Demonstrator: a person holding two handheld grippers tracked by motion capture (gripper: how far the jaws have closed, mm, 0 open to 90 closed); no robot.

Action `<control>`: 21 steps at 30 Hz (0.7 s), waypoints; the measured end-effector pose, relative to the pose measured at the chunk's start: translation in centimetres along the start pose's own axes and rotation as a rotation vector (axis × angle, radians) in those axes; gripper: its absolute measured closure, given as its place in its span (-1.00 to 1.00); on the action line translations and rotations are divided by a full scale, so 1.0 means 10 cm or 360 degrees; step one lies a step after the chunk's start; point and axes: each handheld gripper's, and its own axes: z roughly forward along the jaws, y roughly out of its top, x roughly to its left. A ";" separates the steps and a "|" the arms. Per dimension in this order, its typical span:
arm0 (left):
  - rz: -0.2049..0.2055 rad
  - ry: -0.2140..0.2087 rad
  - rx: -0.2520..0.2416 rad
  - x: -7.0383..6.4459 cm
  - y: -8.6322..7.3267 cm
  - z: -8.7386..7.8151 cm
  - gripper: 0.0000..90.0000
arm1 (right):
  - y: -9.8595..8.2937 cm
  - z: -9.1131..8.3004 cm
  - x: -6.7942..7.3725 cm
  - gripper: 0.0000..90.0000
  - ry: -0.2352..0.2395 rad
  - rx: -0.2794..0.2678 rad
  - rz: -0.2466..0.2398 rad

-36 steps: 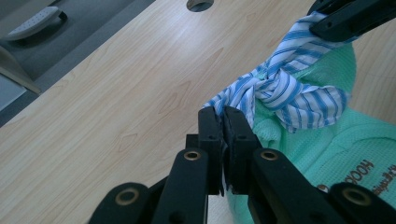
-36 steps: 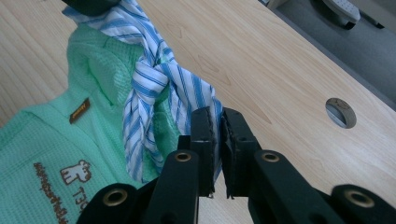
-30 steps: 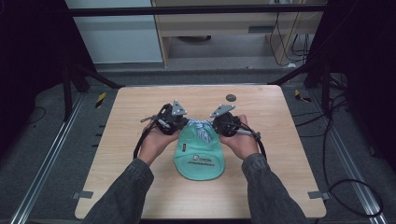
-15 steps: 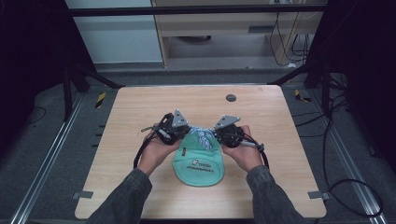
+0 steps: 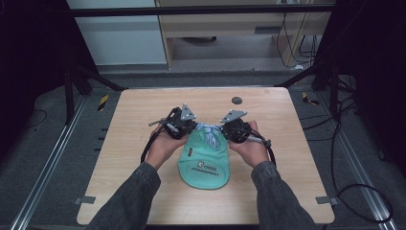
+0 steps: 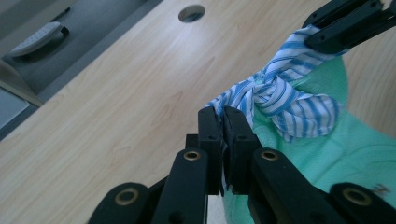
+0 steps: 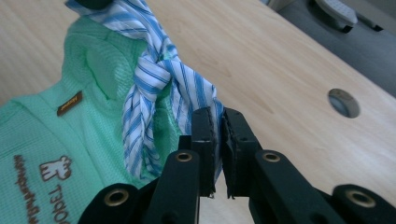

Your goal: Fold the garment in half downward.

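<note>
- Striped strap (image 6: 285, 95): blue-and-white cloth, knotted at mid-span, at the top edge of the green bib (image 5: 205, 160) on the wooden table (image 5: 129, 143).
- Left gripper (image 6: 223, 122): jaws pressed together on one end of strap; cloth pinched between the black pads, seen in left gripper view.
- Right gripper (image 7: 218, 122): jaws likewise pressed together on the other strap end, fabric caught between pads, seen in right gripper view.
- Knot sits between the two grippers, above the bib's neck opening.
- Far off in left gripper view: right gripper's black jaws at upper right, closed on far strap tip.
- High view: left gripper (image 5: 194, 127) and right gripper (image 5: 221, 130) angled inward toward each other, just beside the bib's top; grey three-cornered plate on each.
- Left hand (image 5: 163, 146) and right hand (image 5: 249, 148) wrapped around gripper bodies, resting at the bib's sides; dark sleeves entering from bottom.
- Bib: flat, rounded lower edge toward the person, brown printed lettering (image 7: 44, 186) and small brown tag (image 7: 70, 103).
- Round hole (image 5: 236, 100) in table, well beyond the grippers.
</note>
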 end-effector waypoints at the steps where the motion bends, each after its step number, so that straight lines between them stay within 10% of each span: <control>1: 0.0000 0.0000 0.0000 0.00 0.00 0.00 0.93 | 0.00 0.00 0.00 0.86 0.0000 0.0000 0.0000; 11: 0.0129 0.0015 -0.0021 -0.16 -0.21 -0.08 0.93 | -0.10 -0.02 0.16 0.85 -0.0007 -0.0001 -0.0083; 21: 0.0089 -0.0015 -0.0080 -0.27 -0.45 -0.17 0.93 | -0.27 -0.07 0.39 0.84 0.0003 -0.0050 -0.0104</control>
